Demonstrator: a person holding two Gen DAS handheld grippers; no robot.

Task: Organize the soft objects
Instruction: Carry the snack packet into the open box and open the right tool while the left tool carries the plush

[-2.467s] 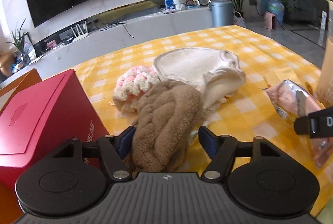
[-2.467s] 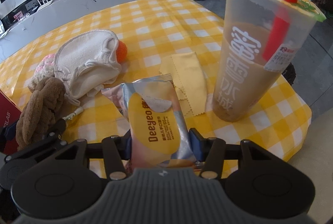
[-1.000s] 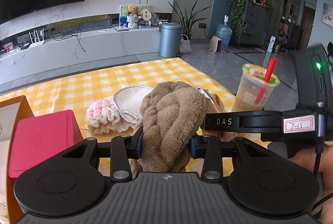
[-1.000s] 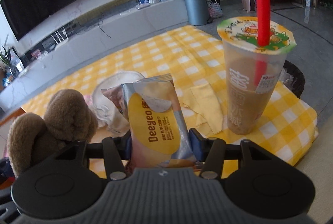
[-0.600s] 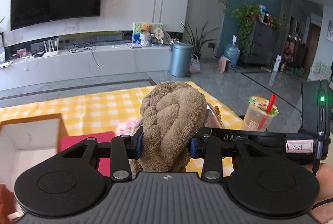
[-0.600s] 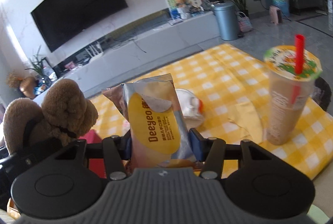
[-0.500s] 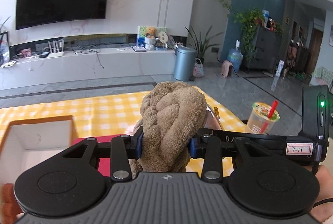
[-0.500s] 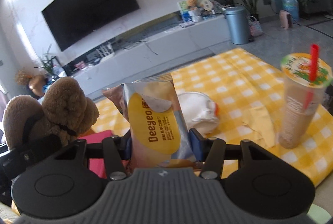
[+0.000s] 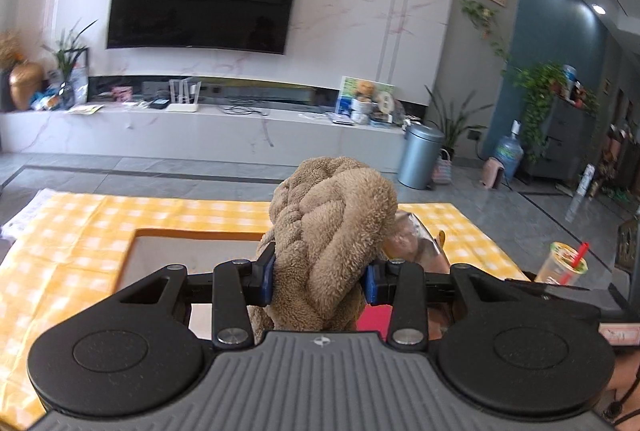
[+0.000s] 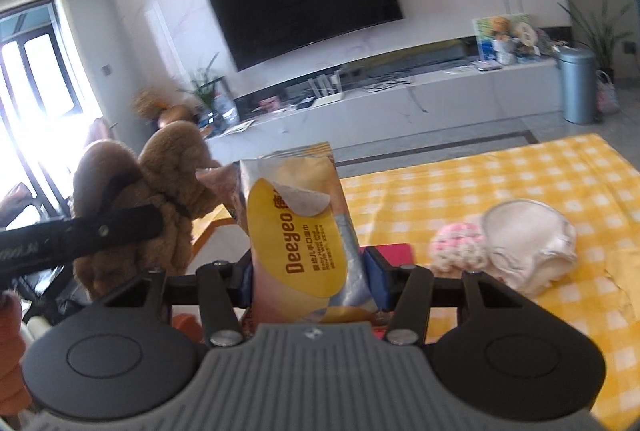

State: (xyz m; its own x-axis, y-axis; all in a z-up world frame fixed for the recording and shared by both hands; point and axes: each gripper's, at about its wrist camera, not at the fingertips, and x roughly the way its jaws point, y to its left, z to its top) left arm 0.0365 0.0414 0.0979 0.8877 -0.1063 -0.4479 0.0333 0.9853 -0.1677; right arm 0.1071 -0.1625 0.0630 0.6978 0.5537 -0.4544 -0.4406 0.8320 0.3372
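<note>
The left gripper (image 9: 318,277) was clamped on a brown plush item (image 9: 332,227), possibly a braided headband, held above the open box (image 9: 192,251), while the right gripper (image 10: 308,281) gripped the wipes packet (image 10: 298,231) alongside.

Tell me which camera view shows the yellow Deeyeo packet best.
The right wrist view. There the Deeyeo packet stands upright between the right tongs, its yellow label and lettering facing the camera. In the left wrist view only a silvery corner of it shows behind the brown plush, with no label visible.
</note>
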